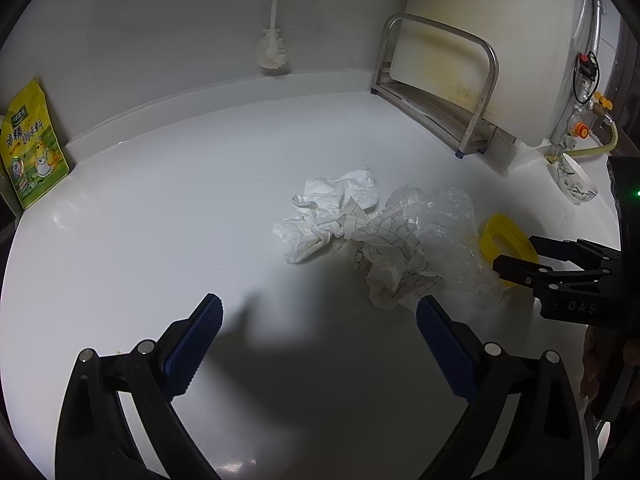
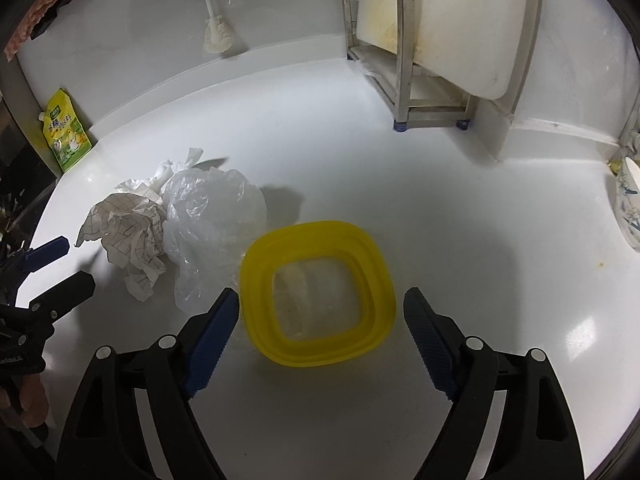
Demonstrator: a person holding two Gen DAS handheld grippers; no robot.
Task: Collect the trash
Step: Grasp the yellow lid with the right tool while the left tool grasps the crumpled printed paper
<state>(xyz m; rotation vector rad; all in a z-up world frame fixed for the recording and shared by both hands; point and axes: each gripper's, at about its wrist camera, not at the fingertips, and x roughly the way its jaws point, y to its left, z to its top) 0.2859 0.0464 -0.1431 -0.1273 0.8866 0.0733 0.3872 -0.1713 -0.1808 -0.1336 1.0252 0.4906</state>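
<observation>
Countertop (image 1: 160, 220), white and glossy, fills both views and meets a white wall (image 1: 140, 20) at a curved back edge. Landmark for the places is the yellow container (image 2: 316, 292), a square tub with a clear bottom that stands on the counter. Far behind it a metal rack (image 2: 404, 40) holds a white cutting board (image 2: 460, 20) upright. Far behind and to its left a brush (image 2: 214, 28) with a blue handle hangs on the wall, and a yellow seasoning pouch (image 2: 66, 136) leans at the back edge. Just to the left of the container lies the trash: a clear plastic bag (image 2: 212, 216) touching its rim, then crumpled grid paper (image 2: 128, 236), then white tissue (image 1: 328, 212) beyond. The right gripper (image 2: 320, 320) hovers low at the container, its blue pads spread apart on both sides of it. The left gripper (image 1: 320, 328) is left of the trash, also spread apart and holding nothing.
</observation>
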